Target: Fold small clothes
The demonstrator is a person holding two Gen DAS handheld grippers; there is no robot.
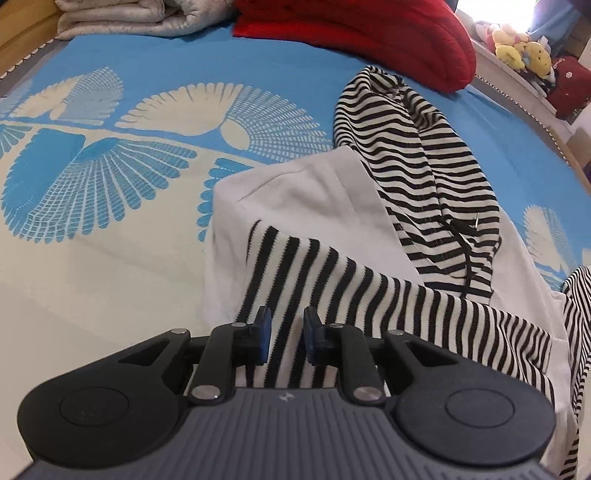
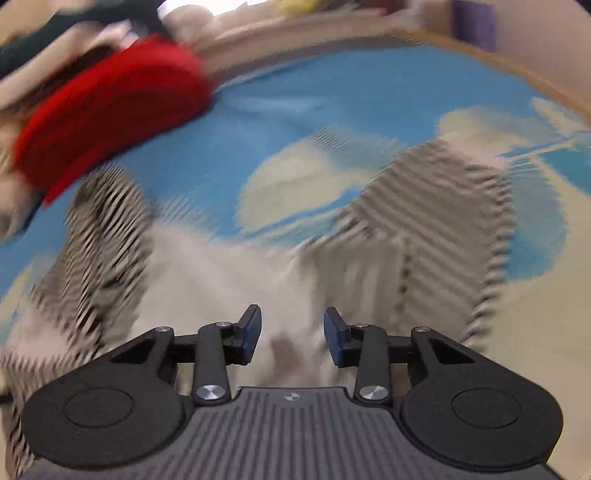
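A: Left side? Quick.
B: Looking along left gripper point(image 1: 284, 334), jaws parted, blue fingertips point(image 1: 263, 332) straddling the striped sleeve point(image 1: 332, 295) but not pinching it. Sleeve passing between the pads, gaps showing on both sides.
A: Where's the garment sitting?
B: Lying on the blue patterned bedspread point(image 1: 147, 166). White body of the hoodie point(image 1: 303, 192) spreading out just beyond the left gripper, striped sleeve draping across it toward the gripper's right. Striped hood point(image 1: 417, 158) lying farther out, beyond the white body, black drawstring point(image 1: 467, 258) trailing down from it.
A: Background stuff?
B: Red cushion point(image 1: 369, 33) resting past the hood, at the far end of the bedspread. Folded pale blanket point(image 1: 129, 18) sitting to the cushion's left. Plush toys point(image 1: 521, 51) piling up to the cushion's right, off the bedspread.
A: Right side?
B: Heavily blurred. Right gripper point(image 2: 292, 332) standing wide open, nothing between the fingertips point(image 2: 251, 330). Hovering over the white hoodie fabric point(image 2: 221, 277), contact impossible to tell. Striped part point(image 2: 436, 221) lying beyond the gripper to its right, another striped part point(image 2: 103, 221) to its left. Red cushion point(image 2: 110, 110) showing far left beyond the hoodie, blue bedspread point(image 2: 332, 103) behind everything.
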